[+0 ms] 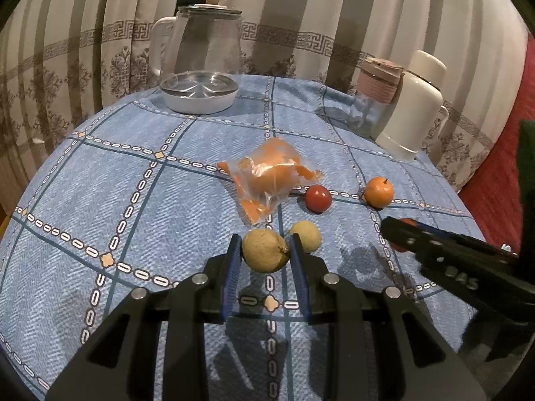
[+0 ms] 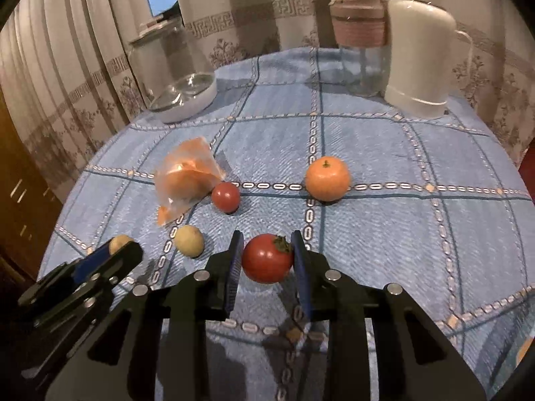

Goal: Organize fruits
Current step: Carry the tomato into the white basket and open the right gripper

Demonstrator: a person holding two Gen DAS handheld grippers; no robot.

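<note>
Claws are both squeezing fruit. My left claw (image 1: 265, 250) is gripping a yellow lemon (image 1: 264, 250) just above the blue worktop (image 1: 133, 200). My right claw (image 2: 267, 257) is pinching a big red tomato (image 2: 266, 258), lifted near the orange (image 2: 327, 178).

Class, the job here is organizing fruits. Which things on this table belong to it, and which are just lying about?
Belong: held tan fruit, held tomato, loose tan fruit, small tomato, orange, bagged orange.
Lying about: glass kettle, pink-lidded cup, white flask.
</note>
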